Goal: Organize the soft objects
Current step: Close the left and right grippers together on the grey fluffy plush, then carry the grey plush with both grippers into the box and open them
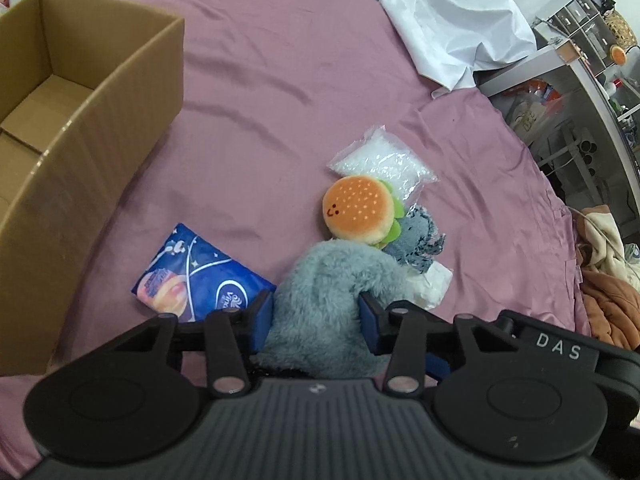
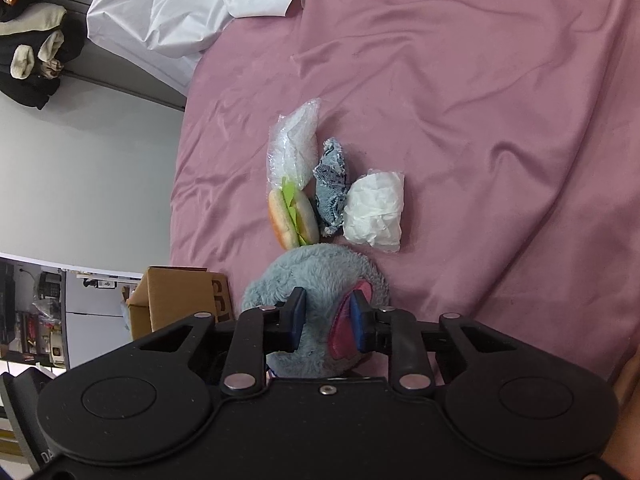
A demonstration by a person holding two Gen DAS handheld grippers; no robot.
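Both my grippers are clamped on the grey fluffy plush (image 1: 320, 292): my left gripper (image 1: 316, 316) has its blue pads pressed into the fur on either side, and my right gripper (image 2: 326, 320) pinches it too, one pad against the pink ear patch (image 2: 343, 330). The plush sits on the pink bedsheet (image 1: 260, 100), touching the burger plush (image 1: 358, 210) just beyond it. Behind the burger lies a clear bag of white filling (image 1: 382, 162); beside it a blue-grey knit piece (image 1: 418, 236) and a white crumpled bag (image 2: 374, 210), all bunched together. A blue tissue pack (image 1: 196, 276) lies just left of the grey plush. An open cardboard box (image 1: 80, 128) stands on the sheet at far left, well apart from the pile. White cloth (image 1: 448, 20) is heaped at the far edge.
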